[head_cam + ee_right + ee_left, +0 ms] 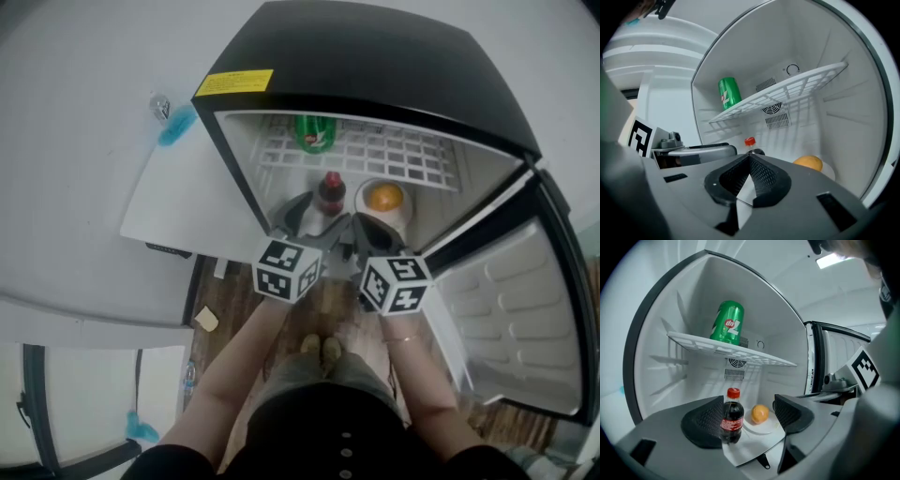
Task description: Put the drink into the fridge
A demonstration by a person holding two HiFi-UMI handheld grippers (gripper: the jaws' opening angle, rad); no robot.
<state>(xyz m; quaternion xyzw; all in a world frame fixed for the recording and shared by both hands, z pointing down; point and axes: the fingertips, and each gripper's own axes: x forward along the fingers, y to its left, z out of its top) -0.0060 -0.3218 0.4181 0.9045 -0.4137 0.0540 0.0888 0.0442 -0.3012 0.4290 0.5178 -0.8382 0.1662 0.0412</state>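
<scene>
Head view: the cola bottle point(329, 194) stands upright on the fridge point(375, 56) floor, beside an orange point(384, 198).

Left gripper view: the left tool point(749, 414) is spread wide, with the bottle by one jaw and apparently free.

Right gripper view: the right tool point(749, 164) is closed on nothing.

The bottle looks light, stiff and smooth, and is best gripped at its labelled middle.

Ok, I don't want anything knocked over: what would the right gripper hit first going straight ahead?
Likely the cola bottle, just beyond the shut right gripper; depth is unclear.
</scene>
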